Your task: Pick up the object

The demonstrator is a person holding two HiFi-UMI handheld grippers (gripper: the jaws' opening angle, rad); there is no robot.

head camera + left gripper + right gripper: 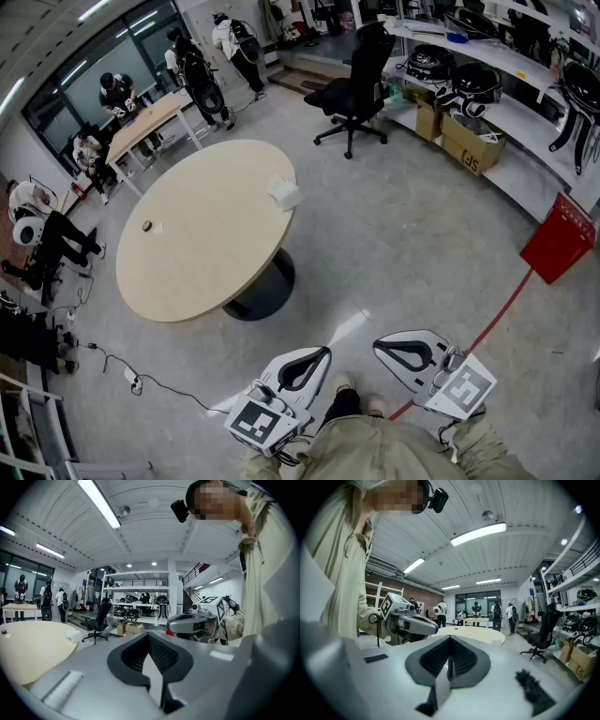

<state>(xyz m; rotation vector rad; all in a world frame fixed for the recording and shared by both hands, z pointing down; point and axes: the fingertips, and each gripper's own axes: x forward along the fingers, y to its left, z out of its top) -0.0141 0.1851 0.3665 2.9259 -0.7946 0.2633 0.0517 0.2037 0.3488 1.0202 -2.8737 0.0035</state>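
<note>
A round beige table [202, 248] stands ahead of me. On it lie a white crumpled object [284, 193] near the right edge and a small dark round object [147, 226] at the left. Both grippers are low, close to my body and well short of the table. My left gripper [326, 352] is shut with nothing in it, and so is my right gripper [378, 344]. In the left gripper view the shut jaws [149, 635] point past the table [28, 644] and the white object [73, 635]. The right gripper view shows shut jaws [449, 638] and the table [473, 633] beyond.
A black office chair [356, 80] stands beyond the table. Shelves with helmets and cardboard boxes [472, 145] line the right side. A red box [560, 236] and a red floor line [497, 319] are at the right. A cable [141, 380] lies at the left. Several people stand at a far desk [145, 120].
</note>
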